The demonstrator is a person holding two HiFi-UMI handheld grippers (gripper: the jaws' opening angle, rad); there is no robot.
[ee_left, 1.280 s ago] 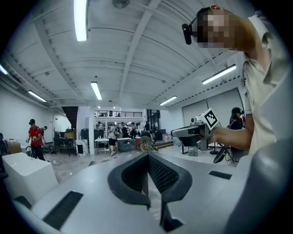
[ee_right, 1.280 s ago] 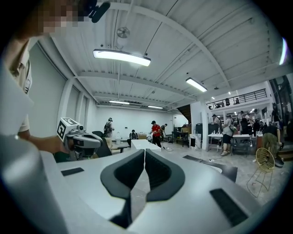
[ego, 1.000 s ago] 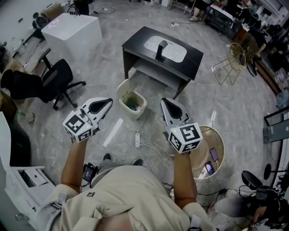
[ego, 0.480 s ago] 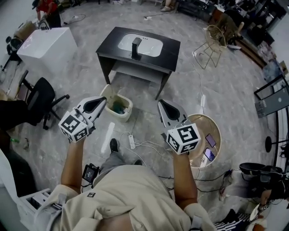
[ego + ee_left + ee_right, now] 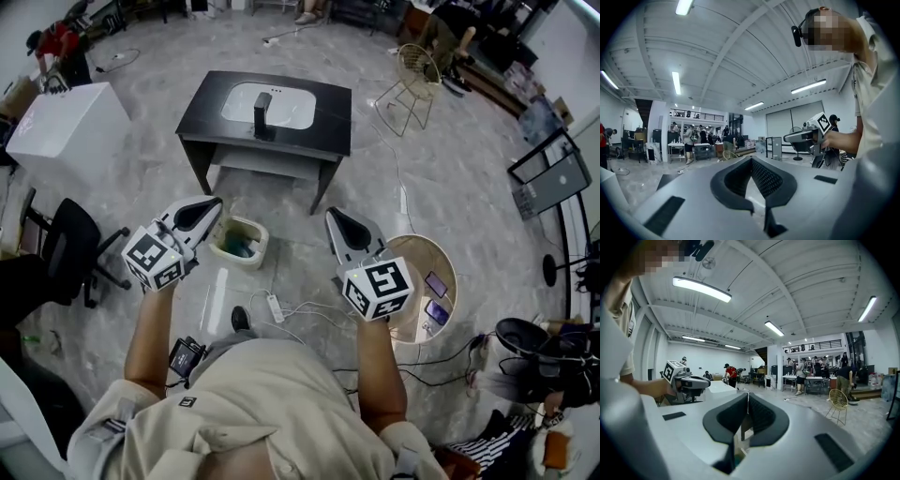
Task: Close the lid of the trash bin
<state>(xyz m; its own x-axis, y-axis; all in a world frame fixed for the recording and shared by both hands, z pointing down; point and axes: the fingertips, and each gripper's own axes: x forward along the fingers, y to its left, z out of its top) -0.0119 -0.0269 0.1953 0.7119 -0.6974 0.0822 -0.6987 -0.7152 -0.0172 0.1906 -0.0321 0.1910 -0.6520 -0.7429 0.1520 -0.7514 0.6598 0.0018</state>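
The trash bin (image 5: 238, 241) is a small cream bin on the floor in front of a black table (image 5: 333, 105). Its top is open, something greenish lies inside, and I cannot make out its lid. In the head view my left gripper (image 5: 210, 204) is held level above the floor, its tip just left of the bin; its jaws are shut and empty (image 5: 751, 159). My right gripper (image 5: 335, 217) is held to the right of the bin, also shut on nothing (image 5: 748, 397). Neither touches the bin. Each gripper view shows the other gripper off to the side.
A white power strip (image 5: 275, 307) with cables lies on the floor near my feet. A round wooden table (image 5: 450, 272) with phones stands at the right, an office chair (image 5: 62, 251) and a white box (image 5: 58, 124) at the left, a wire chair (image 5: 413, 67) beyond.
In the head view the table and bin have slid left; the bin, once midway between the grippers, now lies beside the left gripper's tip. Both grippers stay shut.
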